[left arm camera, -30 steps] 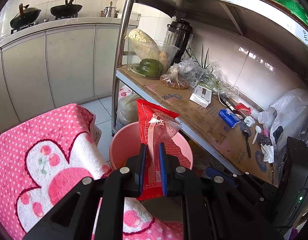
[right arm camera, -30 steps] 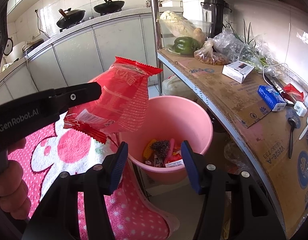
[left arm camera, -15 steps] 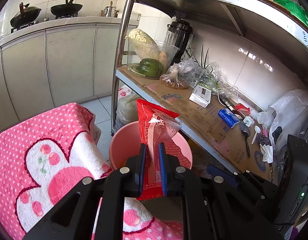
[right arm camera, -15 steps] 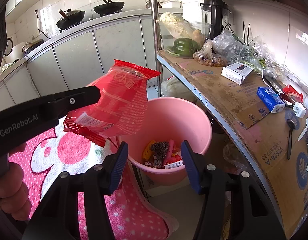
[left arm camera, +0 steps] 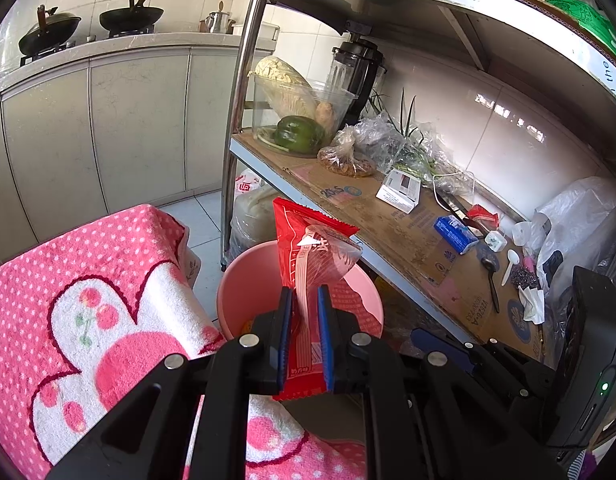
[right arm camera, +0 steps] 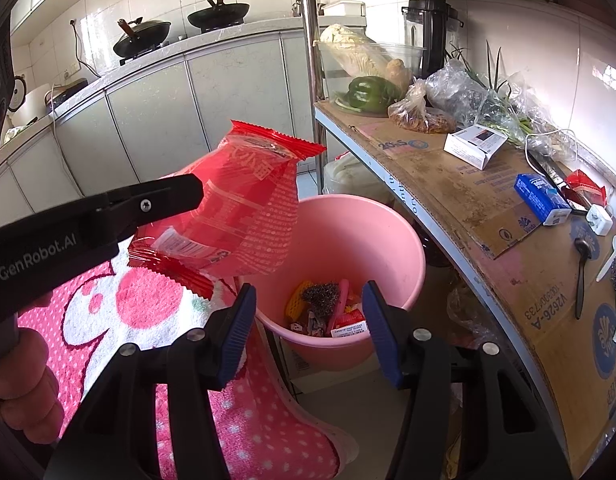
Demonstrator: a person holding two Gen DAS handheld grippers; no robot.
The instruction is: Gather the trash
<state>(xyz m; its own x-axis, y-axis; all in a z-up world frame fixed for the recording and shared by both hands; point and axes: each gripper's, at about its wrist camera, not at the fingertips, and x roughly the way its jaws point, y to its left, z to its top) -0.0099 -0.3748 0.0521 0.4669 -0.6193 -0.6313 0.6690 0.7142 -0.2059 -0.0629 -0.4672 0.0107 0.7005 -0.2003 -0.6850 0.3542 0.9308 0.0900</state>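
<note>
Your left gripper (left arm camera: 304, 312) has its jaws clenched on the red wrapper (left arm camera: 308, 264), an emptied snack bag with a clear window, pinched along its lower half so the crimped top edge stands up above the fingertips. In the right wrist view the same red wrapper (right arm camera: 244, 208) hangs in the air just over the near rim of the pink bucket (right arm camera: 387, 220), with the left gripper (right arm camera: 188, 196) reaching in from the left side. The bucket sits on the floor between the pink dotted towel (left arm camera: 88, 300) and the metal shelf rack (left arm camera: 244, 92), and it already holds a small heap of trash (right arm camera: 327, 312) at the bottom: a yellow piece, a dark scrubby clump, some pink and red wrappers.

Your right gripper (right arm camera: 308, 312) has its jaws released, spread wide with nothing between the blue pads, hanging in front of the bucket's near wall.

On the rack's cardboard-lined shelf (right arm camera: 447, 184) you see a clear bowl with cabbage and a green pepper (right arm camera: 367, 92), a bag of nuts (right arm camera: 419, 116), a white box (right arm camera: 475, 144), a blue carton (right arm camera: 539, 196), a black spoon (right arm camera: 579, 272) and a blender (right arm camera: 427, 24) at the back. Two woks (left arm camera: 88, 24) sit on the stove on the far table.
</note>
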